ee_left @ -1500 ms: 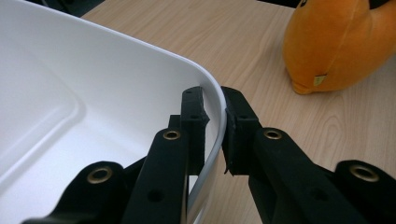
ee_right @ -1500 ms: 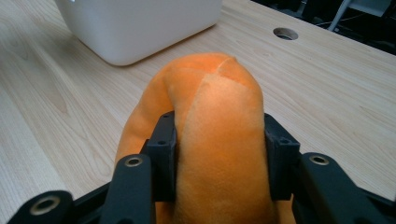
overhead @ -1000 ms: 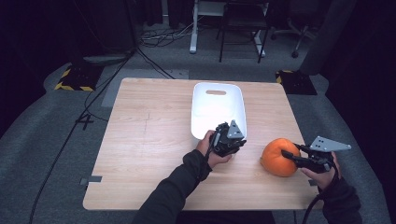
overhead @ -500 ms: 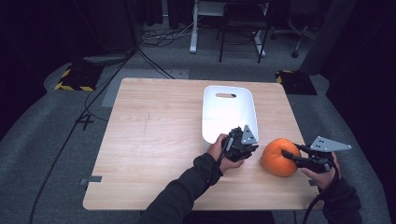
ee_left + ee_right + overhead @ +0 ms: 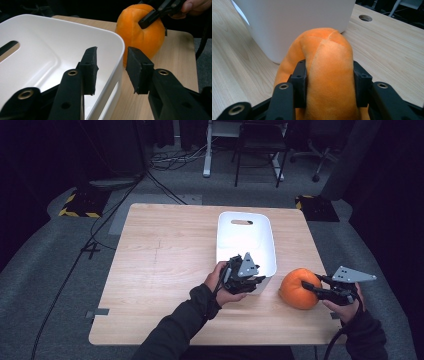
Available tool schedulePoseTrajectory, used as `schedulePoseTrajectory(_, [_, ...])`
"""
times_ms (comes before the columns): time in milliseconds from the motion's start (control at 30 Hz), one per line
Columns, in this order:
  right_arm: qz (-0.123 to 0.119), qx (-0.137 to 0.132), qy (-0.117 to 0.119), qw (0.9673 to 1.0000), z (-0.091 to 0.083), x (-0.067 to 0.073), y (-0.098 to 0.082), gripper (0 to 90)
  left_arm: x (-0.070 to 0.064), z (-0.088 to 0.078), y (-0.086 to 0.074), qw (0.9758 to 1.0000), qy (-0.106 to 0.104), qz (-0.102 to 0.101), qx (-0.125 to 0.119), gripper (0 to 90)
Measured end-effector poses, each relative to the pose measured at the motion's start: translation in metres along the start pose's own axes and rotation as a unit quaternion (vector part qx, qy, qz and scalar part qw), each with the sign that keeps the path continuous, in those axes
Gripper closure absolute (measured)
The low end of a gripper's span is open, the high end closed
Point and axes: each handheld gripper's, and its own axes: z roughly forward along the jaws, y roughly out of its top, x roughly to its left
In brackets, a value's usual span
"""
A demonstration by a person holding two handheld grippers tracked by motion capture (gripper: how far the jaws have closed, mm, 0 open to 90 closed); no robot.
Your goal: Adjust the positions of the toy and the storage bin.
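A white plastic bin (image 5: 245,242) with a handle slot stands right of centre on the wooden table (image 5: 165,270). My left gripper (image 5: 250,282) is at its near rim. In the left gripper view the jaws stand open (image 5: 111,53) astride that rim (image 5: 117,42), one inside the bin and one outside, with gaps on both sides. An orange plush pumpkin (image 5: 297,289) rests on the table just right of the bin's near corner (image 5: 294,22). My right gripper (image 5: 311,288) is shut on the pumpkin (image 5: 324,47), its jaws (image 5: 328,72) pressing into the soft sides.
The table's right edge lies close behind the pumpkin. A round cable hole (image 5: 365,17) sits in the tabletop past the bin. Beyond the far edge are desk legs (image 5: 206,150), a chair (image 5: 260,150) and floor cables (image 5: 165,157).
The bin has slid right along with my left gripper and now sits close to the pumpkin. The right gripper and the pumpkin have stayed put.
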Motion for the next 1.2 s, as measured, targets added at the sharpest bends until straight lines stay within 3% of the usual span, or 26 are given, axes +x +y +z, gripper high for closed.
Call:
schedulePoseTrajectory(133, [0.001, 0.0, 0.001, 1.0, 0.0, 0.001, 0.0, 56.4, 0.002, -0.014, -0.006, 0.9999, 0.008, -0.002, -0.006, 53.8])
schedulePoseTrajectory(500, [0.0, 0.001, 0.002, 1.0, 0.0, 0.0, 0.0, 56.7, 0.0, -0.042, -0.028, 0.9982, 0.053, -0.005, 0.026, 21.5])
schedulePoseTrajectory(767, [0.004, 0.002, 0.003, 1.0, 0.001, -0.001, 0.0, 57.1, 0.0, -0.066, -0.044, 0.9975, 0.066, -0.007, 0.025, 16.9])
schedulePoseTrajectory(1033, [0.004, 0.002, 0.003, 1.0, 0.0, -0.001, 0.0, 57.1, 0.007, -0.077, -0.068, 0.9966, 0.071, -0.032, 0.025, 16.9])
schedulePoseTrajectory(1200, [0.004, 0.0, 0.001, 1.0, 0.0, -0.001, -0.001, 57.1, 0.013, -0.081, -0.085, 0.9952, 0.079, -0.035, 0.047, 16.9])
